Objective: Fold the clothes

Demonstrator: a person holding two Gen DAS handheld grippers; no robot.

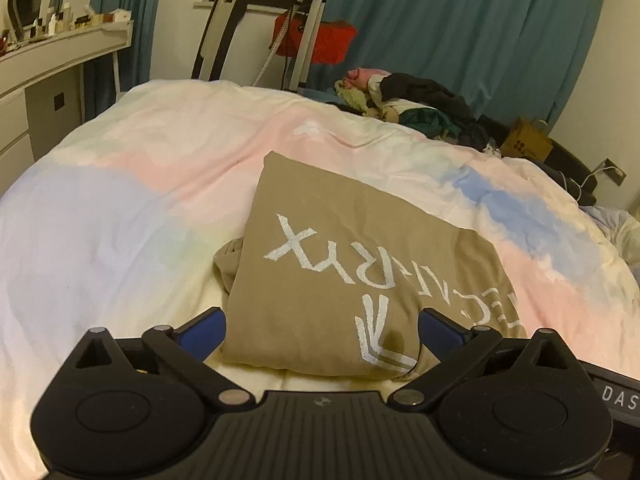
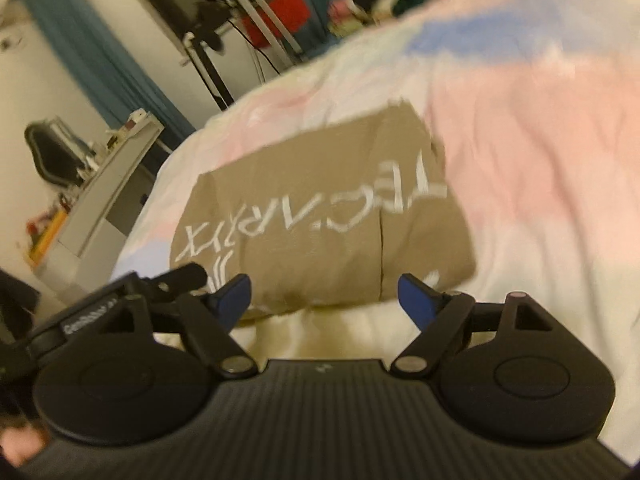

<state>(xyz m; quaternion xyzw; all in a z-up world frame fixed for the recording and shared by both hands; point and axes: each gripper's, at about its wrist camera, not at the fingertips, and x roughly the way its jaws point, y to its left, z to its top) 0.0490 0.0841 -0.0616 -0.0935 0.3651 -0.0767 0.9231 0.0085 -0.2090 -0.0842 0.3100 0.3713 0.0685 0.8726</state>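
Note:
A tan garment with white lettering (image 1: 340, 264) lies folded into a rectangle on the bed; a bit of its fabric sticks out at the left edge. It also shows in the right wrist view (image 2: 320, 216), blurred. My left gripper (image 1: 322, 332) is open and empty, its blue fingertips (image 1: 204, 336) spread either side of the garment's near edge. My right gripper (image 2: 324, 300) is open and empty, just in front of the garment's near edge. The left gripper's body shows at the left of the right wrist view (image 2: 120, 304).
The bed has a pastel pink, blue and white duvet (image 1: 140, 184). A pile of loose clothes (image 1: 404, 100) lies at the far side. A white desk (image 1: 48, 76) stands left, a metal stand with red items (image 1: 316, 36) behind the bed, teal curtains (image 1: 460, 28) beyond.

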